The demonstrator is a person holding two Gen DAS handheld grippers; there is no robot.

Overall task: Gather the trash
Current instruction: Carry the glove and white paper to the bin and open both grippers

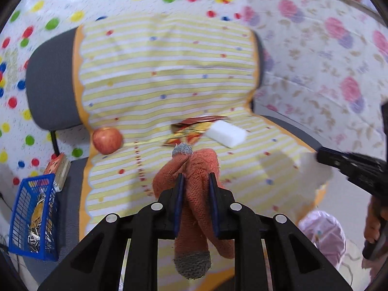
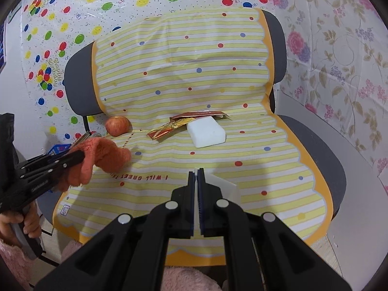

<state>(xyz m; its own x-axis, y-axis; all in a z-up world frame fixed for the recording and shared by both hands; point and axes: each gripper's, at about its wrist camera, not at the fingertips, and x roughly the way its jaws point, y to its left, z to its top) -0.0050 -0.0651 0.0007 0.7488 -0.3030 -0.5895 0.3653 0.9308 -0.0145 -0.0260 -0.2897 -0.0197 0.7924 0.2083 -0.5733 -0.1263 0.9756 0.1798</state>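
Orange glove point(image 1: 196, 169), red apple point(image 1: 107, 140), yellow-striped cloth point(image 2: 184, 72).

Seat middle: bare striped cloth point(image 2: 218, 169), open to pass.
Seat back edge: apple point(image 2: 117, 125), wrapper point(image 2: 174, 126), white block point(image 2: 206, 132) in a row.
Lower left: basket point(image 1: 34, 215) beside chair point(image 2: 322, 145).

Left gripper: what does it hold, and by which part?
The left gripper holds an orange glove, clamped across its fingers; the grey tips stick out.
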